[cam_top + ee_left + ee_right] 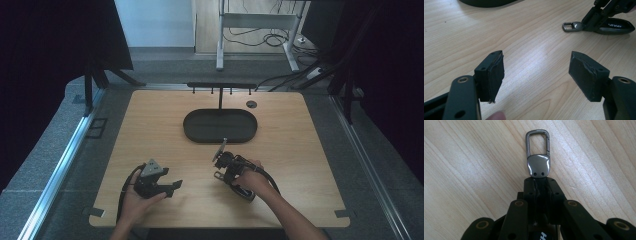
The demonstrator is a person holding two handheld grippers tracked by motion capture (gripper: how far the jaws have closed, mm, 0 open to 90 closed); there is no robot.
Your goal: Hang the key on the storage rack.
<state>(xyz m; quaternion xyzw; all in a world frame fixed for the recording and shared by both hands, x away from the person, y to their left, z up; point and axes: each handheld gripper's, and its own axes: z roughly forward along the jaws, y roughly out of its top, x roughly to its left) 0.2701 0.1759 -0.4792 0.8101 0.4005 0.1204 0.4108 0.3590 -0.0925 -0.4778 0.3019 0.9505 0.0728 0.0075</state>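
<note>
Right gripper [539, 185]: jaws pinched tight on a black key fob [615, 25] lying on the wooden bench [150, 125], its grey metal clip [537, 155] poking out just past the jaw tips, white letters on the fob partly hidden between the jaws, legible in the left gripper view only as something like "AVA". Left gripper [536, 75]: jaws spread wide with bare bench between them, holding nothing, fob well ahead of them and off toward the right-hand jaw. Beyond both pairs of jaws, a dark oval tray [200, 134] near the bench's far edge.
</note>
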